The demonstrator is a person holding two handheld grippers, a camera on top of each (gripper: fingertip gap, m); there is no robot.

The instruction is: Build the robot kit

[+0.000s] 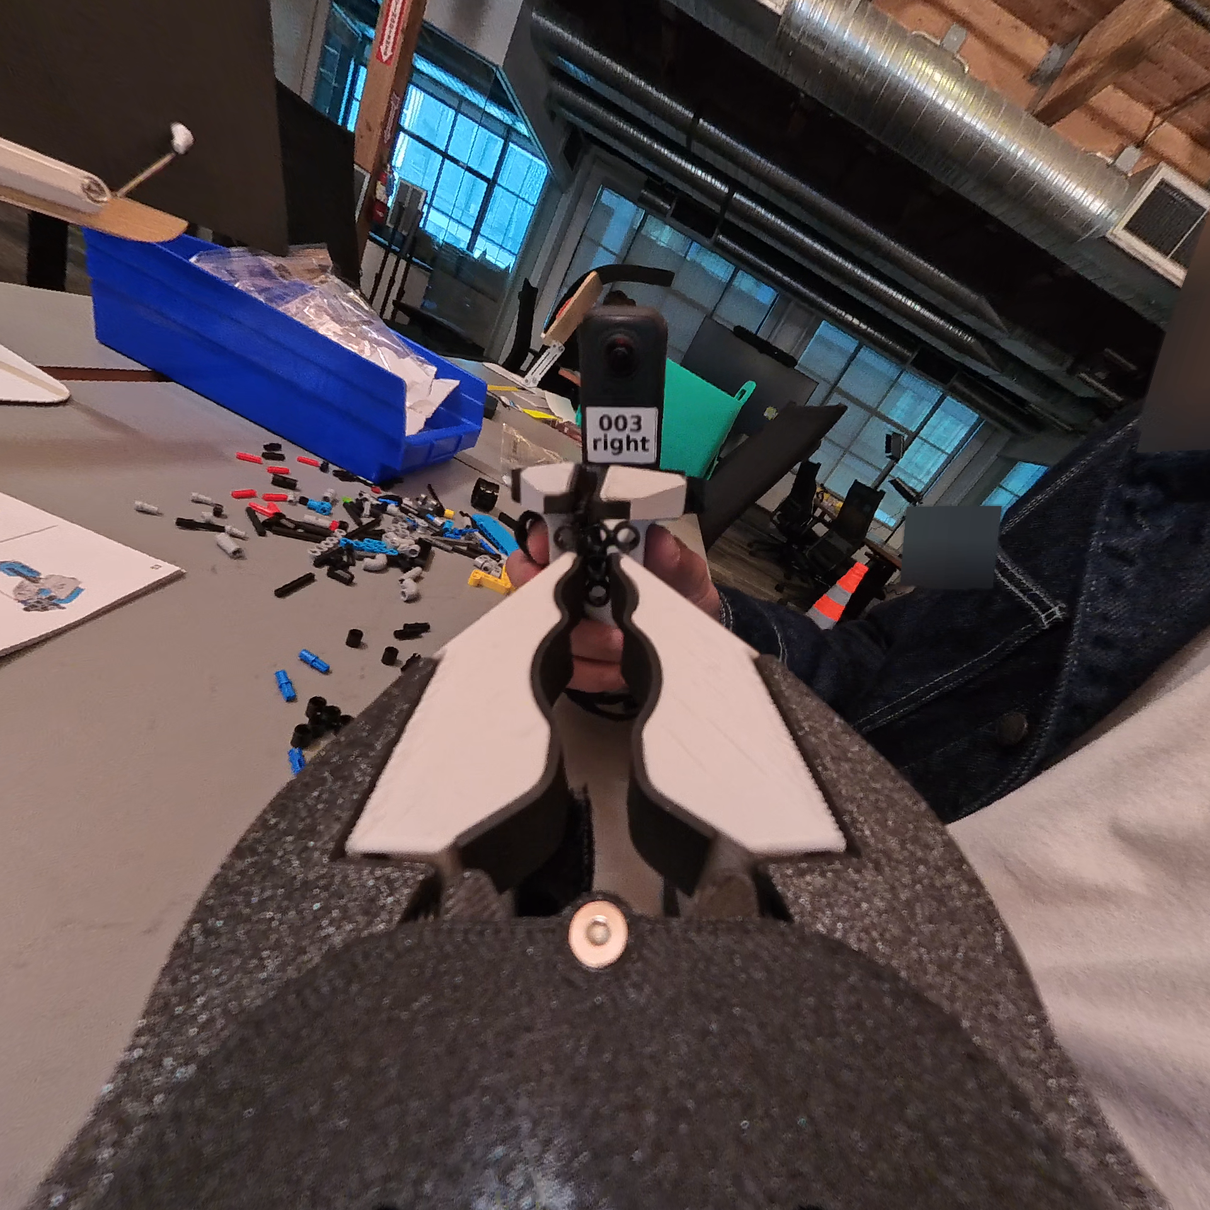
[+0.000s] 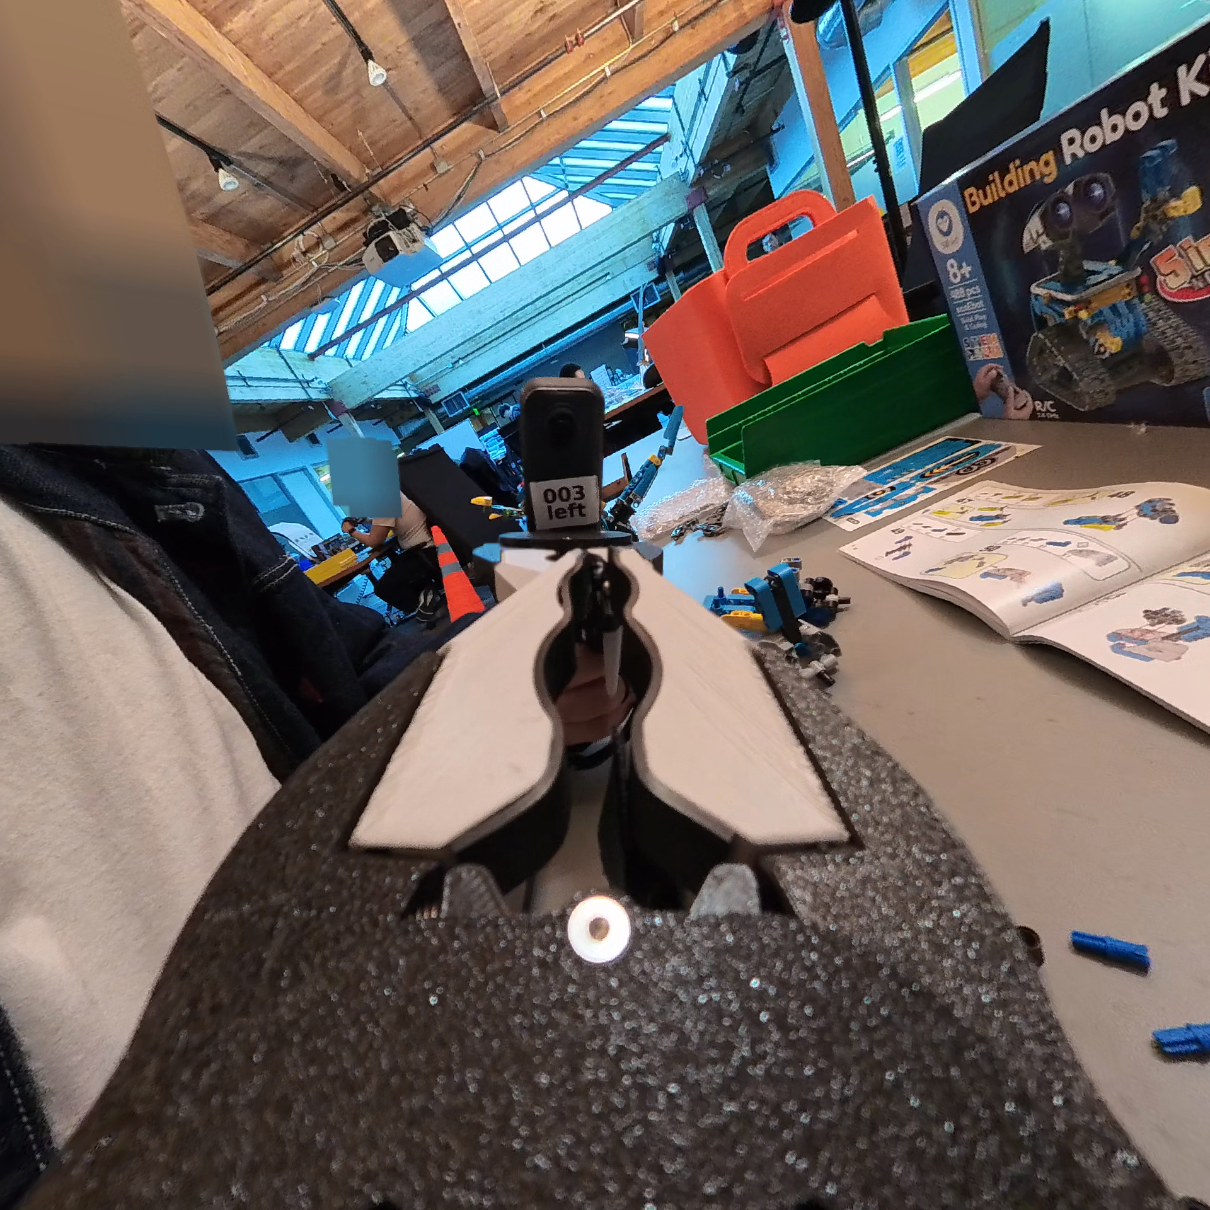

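My left gripper [image 1: 594,562] and right gripper [image 2: 592,571] are held in the air, tip to tip, facing each other. Between the tips sits a small black building piece with round holes [image 1: 597,538]. Its dark shape also shows between the right gripper's fingers in the right wrist view [image 2: 589,609]. Both pairs of jaws stand nearly closed on it. The right gripper shows head-on in the left wrist view [image 1: 589,497], held by a hand [image 1: 681,576]. The left gripper shows head-on in the right wrist view [image 2: 576,556]. How much of the piece each gripper clamps is hidden.
A grey table [image 1: 164,753] carries several loose building pieces [image 1: 366,524], a blue bin [image 1: 275,366] and a booklet [image 1: 65,576]. In the right wrist view: an open booklet [image 2: 1047,576], a part-built blue model [image 2: 779,602], a green bin [image 2: 851,406], an orange tote [image 2: 786,301], a kit box [image 2: 1080,281]. Both grippers' tips are close together, under 4 cm apart. The part-built blue model [image 2: 779,602] is about equally far from each gripper, around 15 centimetres.
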